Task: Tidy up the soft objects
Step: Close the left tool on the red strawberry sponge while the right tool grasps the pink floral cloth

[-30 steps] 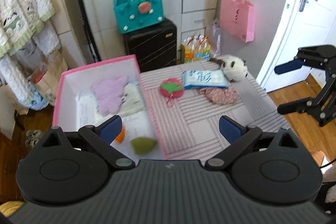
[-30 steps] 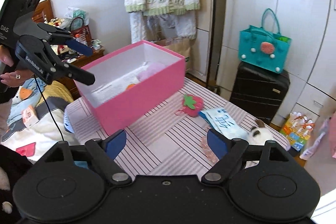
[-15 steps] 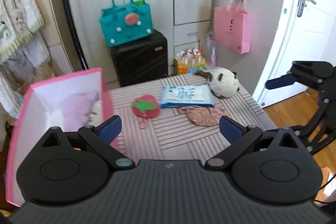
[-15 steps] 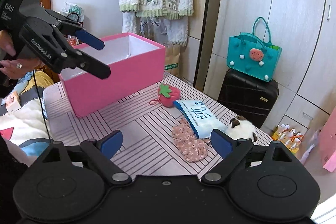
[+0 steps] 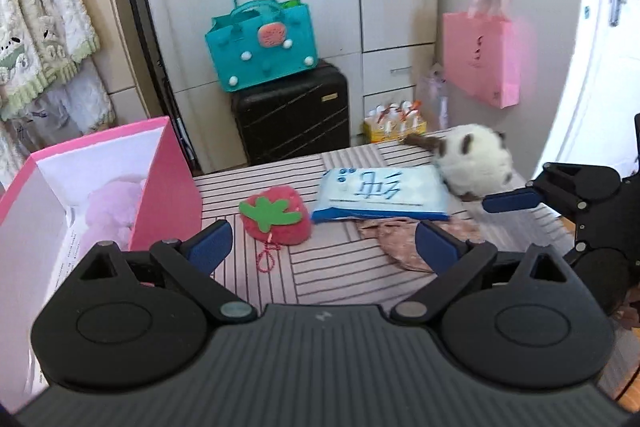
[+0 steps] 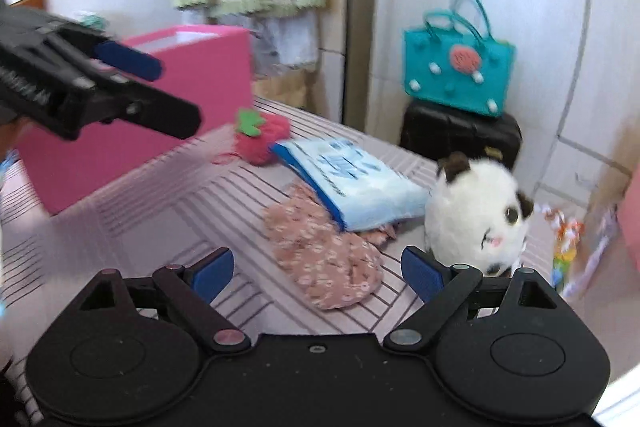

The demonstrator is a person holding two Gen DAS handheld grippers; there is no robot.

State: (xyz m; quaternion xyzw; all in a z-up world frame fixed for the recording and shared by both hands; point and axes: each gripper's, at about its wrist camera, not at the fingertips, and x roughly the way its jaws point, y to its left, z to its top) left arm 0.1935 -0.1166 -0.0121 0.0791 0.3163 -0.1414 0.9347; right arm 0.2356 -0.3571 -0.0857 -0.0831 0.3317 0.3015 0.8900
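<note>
soft strawberry plush point(image 5: 276, 219), tissue pack point(image 5: 382, 195), floral pouch point(image 6: 324, 259) and panda plush point(image 6: 476, 215) lie on the striped table point(image 5: 320, 267); left gripper point(image 5: 322, 241) and right gripper point(image 6: 316, 267) both gape apart, holding nothing.

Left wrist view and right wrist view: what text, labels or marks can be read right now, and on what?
Blue and white soft tissue pack: large blue characters, seen upside down, too blurred to read.
Hanging pink paper bag: small dark mark, too small to read.
White printed sheet inside the pink box: fine print, unreadable.
Black left gripper body: white lettering, blurred.
Nothing else legible.
</note>
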